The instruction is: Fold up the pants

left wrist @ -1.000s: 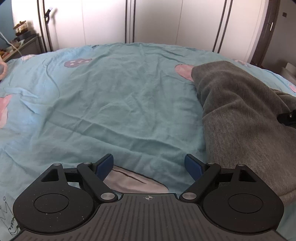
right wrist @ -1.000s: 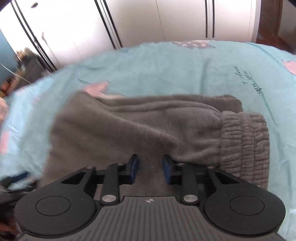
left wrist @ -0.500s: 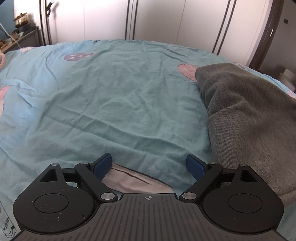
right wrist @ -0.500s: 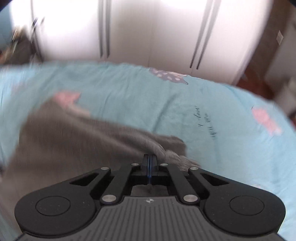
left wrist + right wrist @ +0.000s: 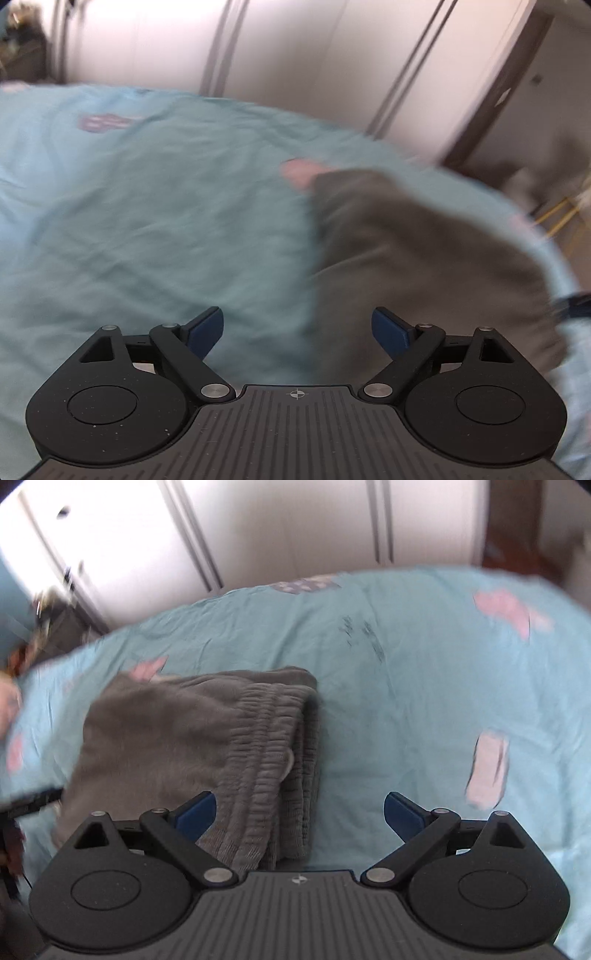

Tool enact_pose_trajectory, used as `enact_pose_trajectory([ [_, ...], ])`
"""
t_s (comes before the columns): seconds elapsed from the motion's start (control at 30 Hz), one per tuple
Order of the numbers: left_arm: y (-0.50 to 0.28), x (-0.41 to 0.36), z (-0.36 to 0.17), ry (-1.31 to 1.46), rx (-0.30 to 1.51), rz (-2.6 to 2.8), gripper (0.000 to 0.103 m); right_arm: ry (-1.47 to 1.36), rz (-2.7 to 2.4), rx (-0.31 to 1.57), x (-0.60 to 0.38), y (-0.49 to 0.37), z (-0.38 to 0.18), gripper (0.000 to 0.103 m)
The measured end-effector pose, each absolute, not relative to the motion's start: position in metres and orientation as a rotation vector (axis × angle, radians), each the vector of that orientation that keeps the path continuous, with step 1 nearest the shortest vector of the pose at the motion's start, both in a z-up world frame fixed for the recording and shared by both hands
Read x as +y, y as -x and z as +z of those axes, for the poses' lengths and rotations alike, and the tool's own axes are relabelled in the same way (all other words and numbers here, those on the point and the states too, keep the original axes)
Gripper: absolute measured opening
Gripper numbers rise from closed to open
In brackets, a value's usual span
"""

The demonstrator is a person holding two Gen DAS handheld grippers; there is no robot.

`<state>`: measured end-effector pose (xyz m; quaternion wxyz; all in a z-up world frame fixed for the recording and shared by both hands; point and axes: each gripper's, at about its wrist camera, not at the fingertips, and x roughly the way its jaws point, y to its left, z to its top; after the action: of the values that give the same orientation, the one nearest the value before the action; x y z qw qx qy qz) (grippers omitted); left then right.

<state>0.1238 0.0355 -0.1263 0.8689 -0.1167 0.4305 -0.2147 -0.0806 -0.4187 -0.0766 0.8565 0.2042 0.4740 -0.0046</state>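
Observation:
Grey sweatpants (image 5: 192, 746) lie folded in a compact stack on the light blue bedsheet (image 5: 406, 686), with the ribbed waistband along the stack's right edge. My right gripper (image 5: 299, 812) is open and empty, raised just above the stack's near right corner. In the left wrist view the same pants (image 5: 424, 266) lie at the right, blurred by motion. My left gripper (image 5: 297, 328) is open and empty above the pants' left edge, its right finger over the grey cloth.
White wardrobe doors (image 5: 295, 51) stand behind the bed. A dark side table (image 5: 55, 627) with small items is at the far left. A doorway and floor (image 5: 546, 155) lie past the bed's right side. Pink prints dot the sheet.
My right gripper was shut on the waistband, has let it go and opened, and drawn back above the stack. My left gripper has swung right toward the pants, still open.

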Motion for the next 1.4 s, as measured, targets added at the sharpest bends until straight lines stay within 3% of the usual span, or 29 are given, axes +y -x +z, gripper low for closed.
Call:
enact_pose_trajectory([
  [0.13,-0.151,0.027,-0.126,0.404,1.022,-0.575,0.095,-0.658,0.032,1.010,-0.438,0.074,-0.118,0.098],
  [0.27,-0.177,0.010,-0.145,0.383,1.136,-0.643,0.095,-0.829,0.149,1.036,-0.444,0.070,-0.150,0.098],
  [0.53,-0.217,-0.012,-0.192,0.461,1.290,-0.827,0.095,-0.895,0.240,1.060,-0.464,0.070,-0.168,0.098],
  [0.9,-0.238,-0.012,-0.209,0.626,1.296,-1.070,0.098,-1.078,0.466,1.021,-0.459,0.043,-0.199,0.098],
  [1.4,-0.243,-0.056,-0.210,0.525,1.341,-1.038,0.099,-1.012,0.442,1.012,-0.421,0.022,-0.187,0.098],
])
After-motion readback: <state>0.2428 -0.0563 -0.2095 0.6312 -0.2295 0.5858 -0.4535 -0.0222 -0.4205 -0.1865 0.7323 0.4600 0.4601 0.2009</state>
